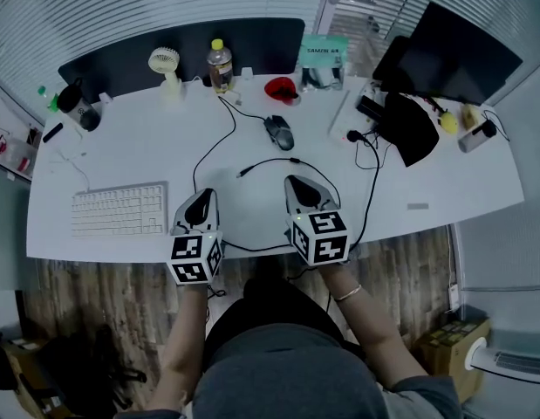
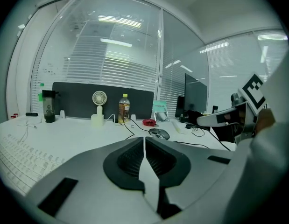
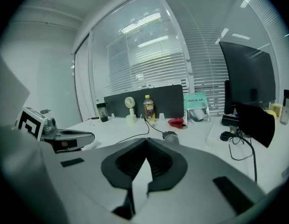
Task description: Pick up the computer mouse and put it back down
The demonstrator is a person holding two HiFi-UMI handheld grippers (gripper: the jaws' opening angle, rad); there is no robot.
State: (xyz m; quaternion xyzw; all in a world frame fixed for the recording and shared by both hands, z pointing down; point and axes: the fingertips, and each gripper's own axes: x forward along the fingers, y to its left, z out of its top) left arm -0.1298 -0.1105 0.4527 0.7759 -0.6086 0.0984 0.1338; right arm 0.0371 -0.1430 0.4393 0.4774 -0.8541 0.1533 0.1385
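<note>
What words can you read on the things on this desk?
"SAM...": dark print at the top of the teal packet; the letters after that are too blurred to read.
On the bottle: the label is too small to read.
On the keyboard: the key letters are too small to read.

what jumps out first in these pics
The left tool and right tool are side by side at the near edge of the white desk, both shut and empty. Beyond them the dark computer mouse lies mid-desk; a white keyboard is at the left.
</note>
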